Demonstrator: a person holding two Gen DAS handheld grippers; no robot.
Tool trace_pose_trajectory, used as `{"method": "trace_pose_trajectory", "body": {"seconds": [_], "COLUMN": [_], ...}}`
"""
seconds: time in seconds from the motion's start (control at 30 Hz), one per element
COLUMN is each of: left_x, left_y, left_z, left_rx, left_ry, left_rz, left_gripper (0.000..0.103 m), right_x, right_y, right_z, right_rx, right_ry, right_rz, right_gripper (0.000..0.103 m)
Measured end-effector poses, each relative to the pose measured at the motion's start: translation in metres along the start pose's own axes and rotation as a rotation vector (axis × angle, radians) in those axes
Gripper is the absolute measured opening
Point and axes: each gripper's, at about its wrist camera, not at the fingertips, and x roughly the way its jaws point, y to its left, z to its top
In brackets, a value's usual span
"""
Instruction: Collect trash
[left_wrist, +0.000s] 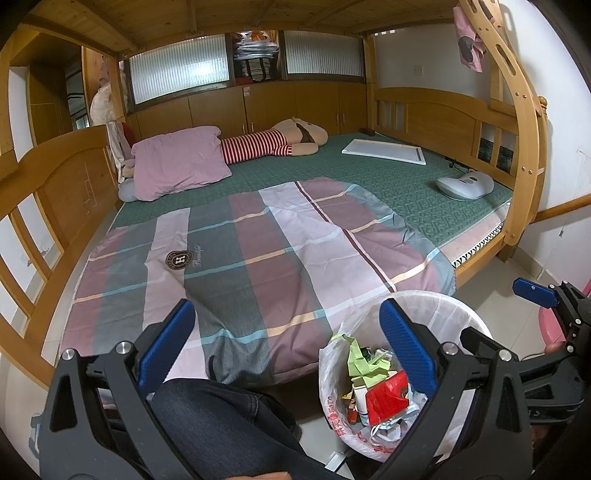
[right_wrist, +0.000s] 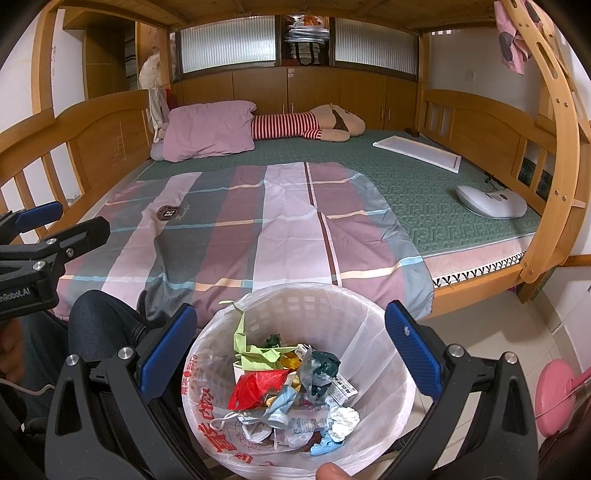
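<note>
A white trash basket (right_wrist: 384, 373) lined with a white plastic bag stands on the floor at the foot of the bed, holding crumpled trash (right_wrist: 291, 384): red, green, blue and white wrappers and paper. It also shows in the left wrist view (left_wrist: 439, 306). My right gripper (right_wrist: 288, 343) is open and empty, directly above the basket. My left gripper (left_wrist: 288, 332) is open and empty, to the left of the basket, over the plaid quilt (left_wrist: 258, 240) and a jeans-clad knee (left_wrist: 221, 417). The right gripper (left_wrist: 543, 295) shows at the right edge of the left wrist view.
A wooden bunk bed (right_wrist: 554, 147) holds a pink pillow (right_wrist: 210, 129), a striped plush toy (right_wrist: 306, 123), a white board (right_wrist: 417, 151) and a grey cushion (right_wrist: 491, 201). A pink object (right_wrist: 557, 398) lies on the tiled floor at right.
</note>
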Motion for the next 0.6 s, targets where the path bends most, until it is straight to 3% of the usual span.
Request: {"method": "trace_pose_trajectory", "body": {"seconds": [0.6], "left_x": [-0.0019], "left_y": [0.0025], "left_z": [0.0008], "left_rx": [0.019], "left_ry": [-0.011], "left_rz": [-0.016], "left_gripper": [0.099], "right_x": [0.0016], "right_y": [-0.0025], "right_z": [-0.001], "right_rx": [0.002], "right_ry": [0.003], "right_rz": [0.0], "right_gripper": [0.099]}}
